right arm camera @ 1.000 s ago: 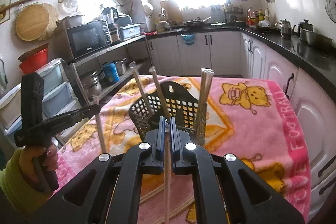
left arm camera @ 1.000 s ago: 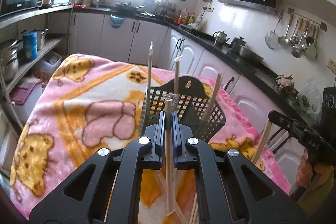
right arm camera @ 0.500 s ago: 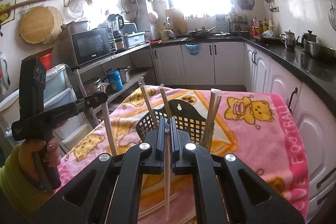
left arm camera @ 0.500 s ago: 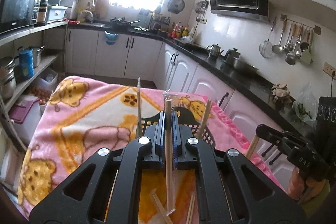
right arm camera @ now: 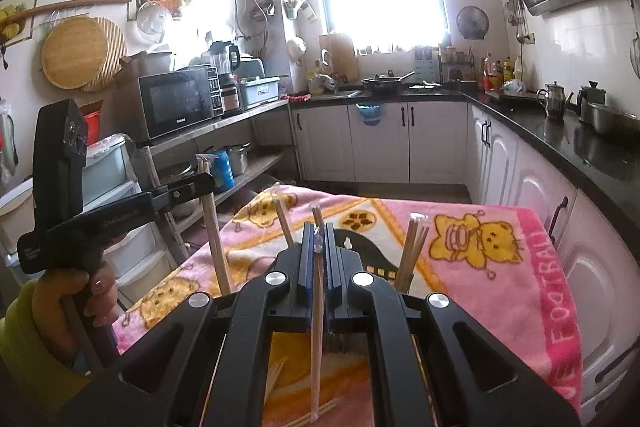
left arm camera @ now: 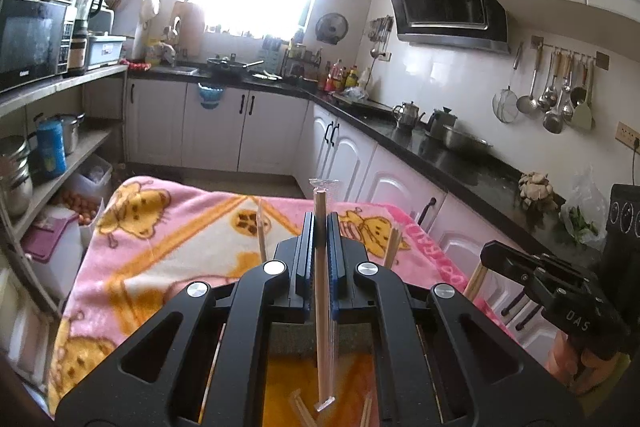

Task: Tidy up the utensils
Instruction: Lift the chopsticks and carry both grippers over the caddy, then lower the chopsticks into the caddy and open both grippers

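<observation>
Partway, by my read. Several chopsticks (right arm camera: 412, 251) already stand in the black basket (right arm camera: 376, 259) mid-worktop. L tongs (left arm camera: 320, 239) pinch one wrapped chopstick (left arm camera: 322, 287); R tongs (right arm camera: 319, 247) pinch another (right arm camera: 317, 315). Loose sticks (right arm camera: 276, 375) lie near on the blanket (right arm camera: 500, 267), yet to sort.
</observation>
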A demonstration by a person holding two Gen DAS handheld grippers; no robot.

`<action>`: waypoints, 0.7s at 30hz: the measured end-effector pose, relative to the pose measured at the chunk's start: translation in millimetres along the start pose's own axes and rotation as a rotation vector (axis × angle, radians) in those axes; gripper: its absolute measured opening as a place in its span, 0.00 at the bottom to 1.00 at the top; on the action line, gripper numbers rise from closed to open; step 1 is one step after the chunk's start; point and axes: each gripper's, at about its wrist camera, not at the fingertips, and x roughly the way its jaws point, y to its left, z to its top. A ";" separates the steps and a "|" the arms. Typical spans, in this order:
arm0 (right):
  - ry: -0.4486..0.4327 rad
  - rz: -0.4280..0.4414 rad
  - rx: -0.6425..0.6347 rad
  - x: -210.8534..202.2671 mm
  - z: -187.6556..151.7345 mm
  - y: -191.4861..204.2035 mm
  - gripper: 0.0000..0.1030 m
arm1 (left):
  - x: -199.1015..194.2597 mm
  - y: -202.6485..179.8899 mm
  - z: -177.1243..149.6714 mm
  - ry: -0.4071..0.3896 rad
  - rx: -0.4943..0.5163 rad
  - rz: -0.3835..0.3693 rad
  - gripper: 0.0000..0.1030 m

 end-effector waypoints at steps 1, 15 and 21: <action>-0.003 -0.001 -0.001 -0.2 1.4 -0.6 0.05 | 0.4 -0.2 3.0 -0.004 0.002 0.002 0.01; -0.062 -0.037 -0.019 8.2 37.8 -10.3 0.05 | 13.6 0.4 39.1 -0.067 0.005 0.030 0.01; -0.084 -0.056 -0.011 14.1 51.7 -17.9 0.05 | 23.0 2.0 52.2 -0.089 0.001 0.043 0.01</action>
